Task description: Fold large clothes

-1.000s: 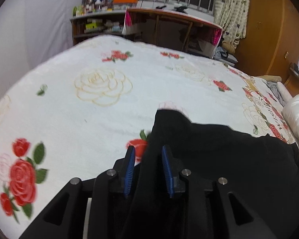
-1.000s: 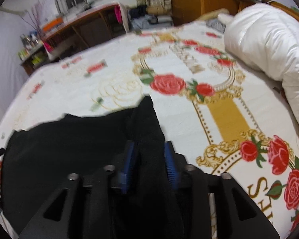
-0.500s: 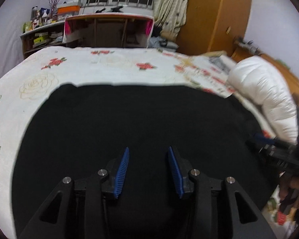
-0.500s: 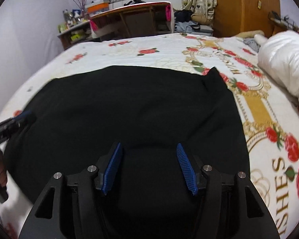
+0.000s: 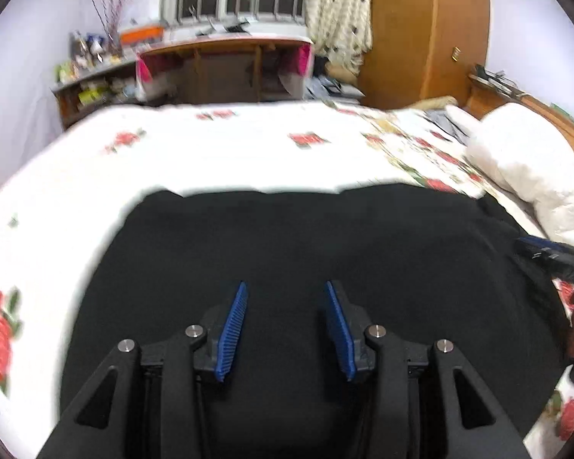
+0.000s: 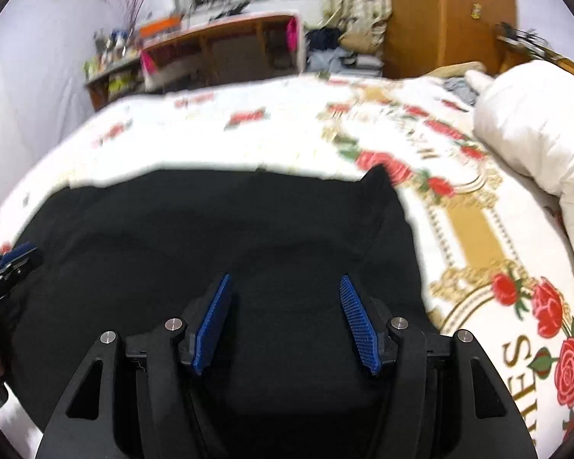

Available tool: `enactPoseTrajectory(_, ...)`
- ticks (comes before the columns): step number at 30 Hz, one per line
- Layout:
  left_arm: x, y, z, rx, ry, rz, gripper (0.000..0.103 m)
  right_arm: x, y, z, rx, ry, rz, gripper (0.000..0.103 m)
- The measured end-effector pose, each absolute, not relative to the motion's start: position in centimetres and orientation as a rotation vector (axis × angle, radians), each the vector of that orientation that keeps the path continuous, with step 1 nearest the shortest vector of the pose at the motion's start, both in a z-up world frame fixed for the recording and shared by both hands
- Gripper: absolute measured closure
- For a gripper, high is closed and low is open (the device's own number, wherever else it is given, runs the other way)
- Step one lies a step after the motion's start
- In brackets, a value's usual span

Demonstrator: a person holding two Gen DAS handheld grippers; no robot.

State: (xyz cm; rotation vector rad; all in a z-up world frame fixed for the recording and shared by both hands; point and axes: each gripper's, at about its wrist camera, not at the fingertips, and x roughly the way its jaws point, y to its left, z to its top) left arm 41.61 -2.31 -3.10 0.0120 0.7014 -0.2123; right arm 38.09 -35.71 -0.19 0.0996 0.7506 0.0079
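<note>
The black garment [image 5: 306, 252] lies spread flat on the rose-printed bed [image 5: 218, 160], filling the lower half of both views; the left claw [image 5: 285, 321] hovers over it with blue pads [image 5: 231, 325] parted and nothing between them; the right claw [image 6: 285, 325] likewise stands wide apart above the cloth; a white duvet [image 6: 543, 134] is bunched at two o'clock in the right wrist view

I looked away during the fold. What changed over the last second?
Both tongs let go: the left tongs and right tongs, shut on bunched cloth before, are open. The black garment now lies spread flat. It stays on the floral bedspread.
</note>
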Motion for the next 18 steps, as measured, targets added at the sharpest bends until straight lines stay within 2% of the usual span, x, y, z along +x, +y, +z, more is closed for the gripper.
enactPoseTrajectory(7,45.8,5.1,-6.4,-0.115,0.787,-0.043,0.058,40.5,-40.5,-3.8,0.196,0.840,-0.101,0.048)
enactPoseTrajectory(13,46.2,4.1,-8.1,-0.083,0.775,-0.011,0.058,41.4,-41.5,-5.6,0.250,0.878,-0.134,0.048)
enactPoseTrajectory(18,46.2,4.3,-6.7,-0.068,0.801,-0.011,0.058,40.6,-41.6,-3.7,0.240,0.876,-0.152,0.048)
